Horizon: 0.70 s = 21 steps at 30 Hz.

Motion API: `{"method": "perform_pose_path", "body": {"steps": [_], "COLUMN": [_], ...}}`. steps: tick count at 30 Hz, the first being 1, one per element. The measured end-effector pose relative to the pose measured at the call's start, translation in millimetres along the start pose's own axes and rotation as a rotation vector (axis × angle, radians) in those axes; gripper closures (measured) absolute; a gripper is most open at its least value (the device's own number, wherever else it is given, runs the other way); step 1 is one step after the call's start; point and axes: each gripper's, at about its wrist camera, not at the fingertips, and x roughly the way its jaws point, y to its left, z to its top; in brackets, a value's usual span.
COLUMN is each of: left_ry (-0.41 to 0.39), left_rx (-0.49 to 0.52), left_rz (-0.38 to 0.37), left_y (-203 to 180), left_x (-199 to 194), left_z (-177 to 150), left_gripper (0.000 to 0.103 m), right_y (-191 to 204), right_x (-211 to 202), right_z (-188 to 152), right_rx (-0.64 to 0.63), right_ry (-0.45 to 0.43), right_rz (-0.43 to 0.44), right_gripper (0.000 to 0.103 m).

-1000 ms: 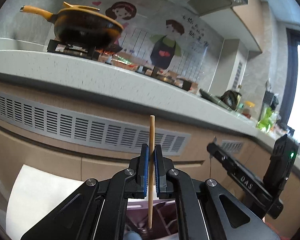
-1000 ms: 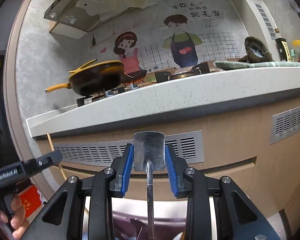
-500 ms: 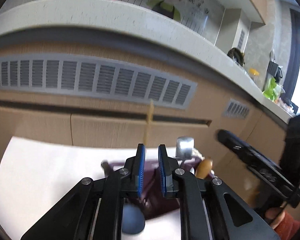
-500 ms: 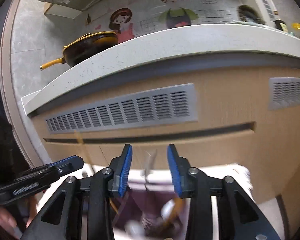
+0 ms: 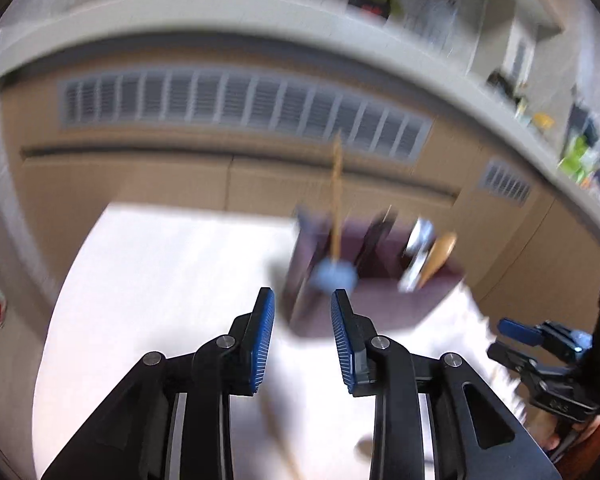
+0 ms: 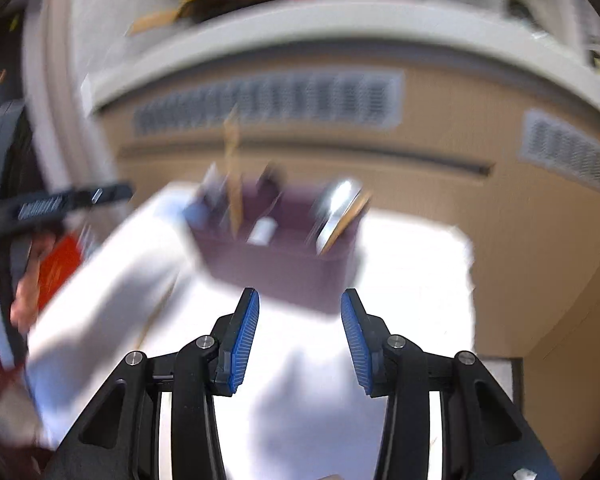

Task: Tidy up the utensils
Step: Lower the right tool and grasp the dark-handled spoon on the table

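In the left wrist view, which is blurred, the left gripper (image 5: 303,300) has its blue fingers (image 5: 262,336) apart and widening, with nothing between them. Just beyond, toward one o'clock, a dark purple holder (image 5: 380,280) stands on the white surface (image 5: 160,280); a wooden chopstick (image 5: 336,200) stands upright in it, with a metal utensil (image 5: 418,248) and a wooden handle (image 5: 440,254) at its right end. The other gripper shows at four o'clock. In the right wrist view, also blurred, the right gripper (image 6: 300,300) has its fingers (image 6: 242,340) apart and widening, empty. The holder (image 6: 276,260) sits at twelve o'clock, the chopstick (image 6: 232,184) in its left part and the metal utensil (image 6: 334,210) at its right.
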Motion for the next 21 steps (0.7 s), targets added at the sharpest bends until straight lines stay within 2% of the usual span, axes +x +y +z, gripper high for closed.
{"method": "perform_pose_path", "body": {"steps": [2,6,11,14,16,18,21], "left_ry": [0.053,0.126,0.189,0.214,0.213,0.215,0.224], "left_rx": [-0.016,-0.04,-0.109,-0.144,-0.137,-0.124,-0.112], "left_rz": [0.024,0.051,0.09,0.09,0.098,0.098,0.096], "left_y": [7,18,37,42,40,36,33], "left_x": [4,11,12,12,12,13,15], "left_z": [-18,-51,-80,-87,-89,-89,-88], "left_gripper": [0.072,0.072,0.072,0.072,0.072,0.072,0.072], "right_y": [11,32,57,71,73,74,77], "right_x": [10,20,36,62,67,70,76], "right_z": [-21,-52,-63,-66,-65,-61,-59], "right_rx": [-0.049,-0.113,-0.187,-0.187,-0.18,-0.192,-0.212], "right_ry": [0.088,0.168,0.231,0.364,0.356,0.326,0.333], "right_rz": [0.057,0.102,0.178,0.244,0.238,0.185,0.136], "right_gripper": [0.063,0.063,0.063,0.066,0.066,0.066,0.065]}}
